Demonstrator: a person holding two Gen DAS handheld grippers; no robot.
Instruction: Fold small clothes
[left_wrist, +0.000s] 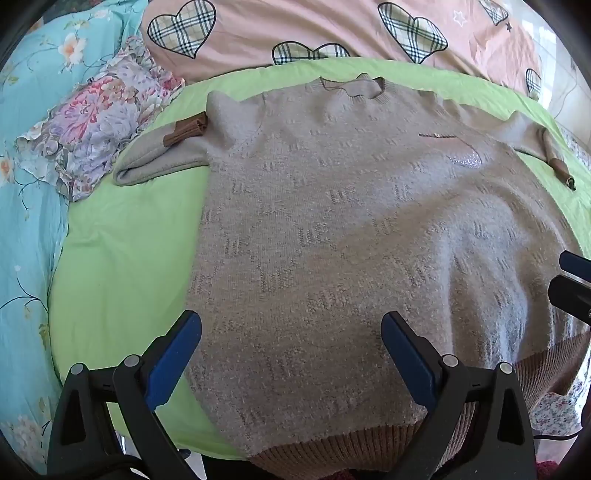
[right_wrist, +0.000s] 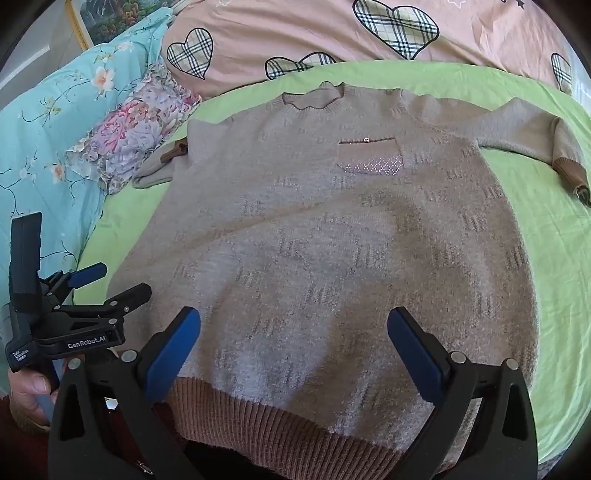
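Lying flat on green sheet (right_wrist: 535, 206): sweater (right_wrist: 314, 240); left hand-held gripper (left_wrist: 291, 332), right hand-held gripper (right_wrist: 293, 328) both agape.

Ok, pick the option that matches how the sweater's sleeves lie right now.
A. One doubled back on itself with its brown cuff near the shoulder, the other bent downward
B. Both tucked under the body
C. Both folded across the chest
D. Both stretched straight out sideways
A: on the sweater, the picture-left sleeve is doubled back with its brown cuff near the shoulder, while the other sleeve bends downward.
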